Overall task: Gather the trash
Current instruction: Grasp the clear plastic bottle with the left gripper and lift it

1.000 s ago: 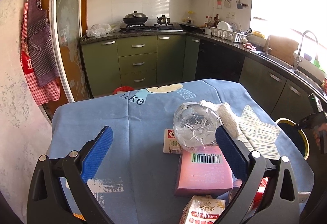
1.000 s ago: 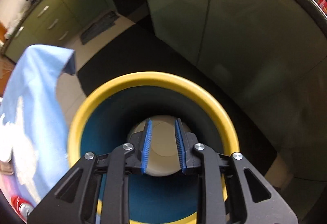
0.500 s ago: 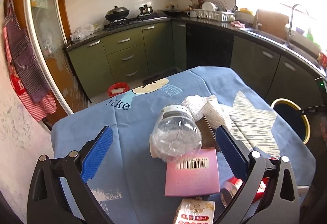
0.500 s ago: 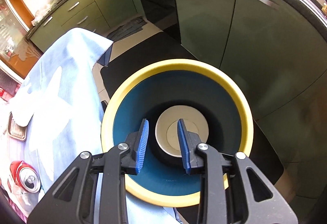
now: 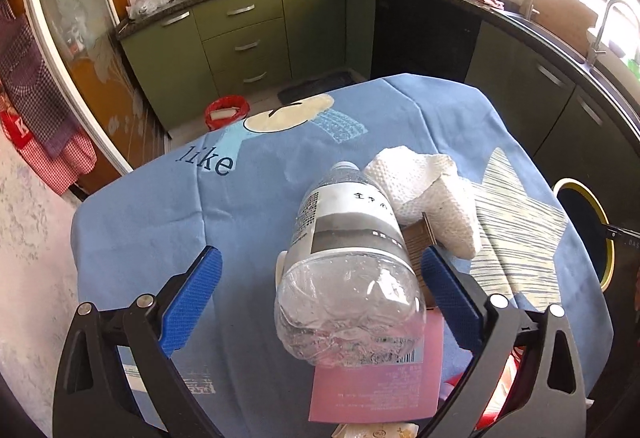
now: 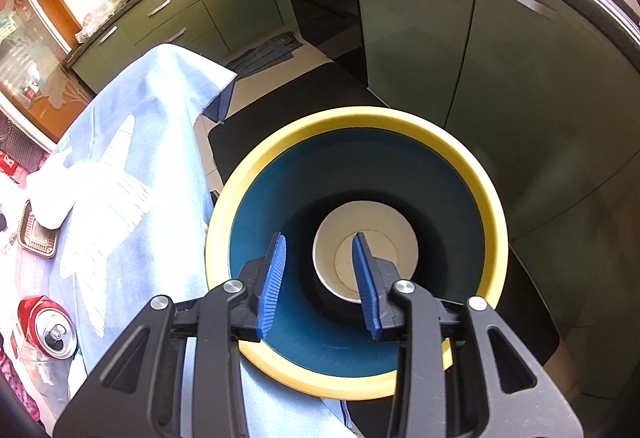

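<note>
My left gripper (image 5: 320, 278) is open wide above the blue-clothed table (image 5: 160, 206). A clear plastic bottle (image 5: 348, 270) lies on its side between the fingers, its base toward me, resting on a pink box (image 5: 376, 390). A crumpled white paper towel (image 5: 428, 190) lies behind it on a brown tray (image 5: 416, 242). My right gripper (image 6: 318, 270) is open and empty above the yellow-rimmed blue bin (image 6: 360, 118), which holds a white paper cup (image 6: 384, 230). A red can (image 6: 48, 326) stands on the table at left.
The bin's rim also shows at the table's right edge in the left wrist view (image 5: 600, 222). Green cabinets (image 5: 248, 38) and a counter ring the room. A small red bin (image 5: 226, 110) sits on the floor beyond the table. A carton (image 5: 380, 430) lies at the near edge.
My left gripper has risen and tilted down over the bottle, now seen along its side. My right gripper has lifted away from the bin and opened wider; the cup lies at the bin's bottom.
</note>
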A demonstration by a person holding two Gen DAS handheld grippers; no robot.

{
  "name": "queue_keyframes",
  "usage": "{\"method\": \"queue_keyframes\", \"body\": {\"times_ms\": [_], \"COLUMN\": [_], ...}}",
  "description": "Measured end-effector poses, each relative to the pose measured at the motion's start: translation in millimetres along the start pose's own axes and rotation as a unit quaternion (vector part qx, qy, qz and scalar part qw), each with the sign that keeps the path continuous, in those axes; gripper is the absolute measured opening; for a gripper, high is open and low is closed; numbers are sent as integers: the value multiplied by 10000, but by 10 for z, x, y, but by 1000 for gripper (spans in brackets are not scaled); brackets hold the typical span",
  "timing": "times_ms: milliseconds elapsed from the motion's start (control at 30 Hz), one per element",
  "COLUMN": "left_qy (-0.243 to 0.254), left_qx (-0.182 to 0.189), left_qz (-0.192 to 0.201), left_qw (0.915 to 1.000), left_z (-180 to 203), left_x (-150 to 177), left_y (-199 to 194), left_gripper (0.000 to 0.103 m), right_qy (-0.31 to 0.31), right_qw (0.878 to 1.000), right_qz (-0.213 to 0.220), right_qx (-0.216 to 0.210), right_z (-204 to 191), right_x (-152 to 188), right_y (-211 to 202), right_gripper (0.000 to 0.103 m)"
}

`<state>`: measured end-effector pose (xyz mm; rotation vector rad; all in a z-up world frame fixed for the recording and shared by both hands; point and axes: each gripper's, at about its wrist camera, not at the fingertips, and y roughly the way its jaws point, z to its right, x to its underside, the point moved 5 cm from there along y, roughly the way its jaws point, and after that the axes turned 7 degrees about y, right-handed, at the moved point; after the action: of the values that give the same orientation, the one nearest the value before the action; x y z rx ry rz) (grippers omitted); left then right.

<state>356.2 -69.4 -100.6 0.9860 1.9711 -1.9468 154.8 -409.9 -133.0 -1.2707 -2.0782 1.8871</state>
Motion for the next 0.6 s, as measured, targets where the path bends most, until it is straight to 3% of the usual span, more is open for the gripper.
{"method": "queue_keyframes", "body": {"times_ms": [233,433,600], "left_qy": [-165,-188,-116], "left_qx": [166,248,65], "left_qz": [-172,-23,207], "left_qw": [9996,9995,9997], "left_z": [-27,-43,-77], "left_x": [41,48,-1], "left_y": [151,122,-72], "left_gripper": [73,68,65], "right_qy": [-77,-96,-135], "right_qw": [10000,10000,9999], "right_qz": [-9,-17,0], "right_qx": [-6,-18,-60], "right_z": [-49,-71,-95], "right_x": [30,27,29], "right_y": [26,41,29], "right_gripper": [35,35,35]}}
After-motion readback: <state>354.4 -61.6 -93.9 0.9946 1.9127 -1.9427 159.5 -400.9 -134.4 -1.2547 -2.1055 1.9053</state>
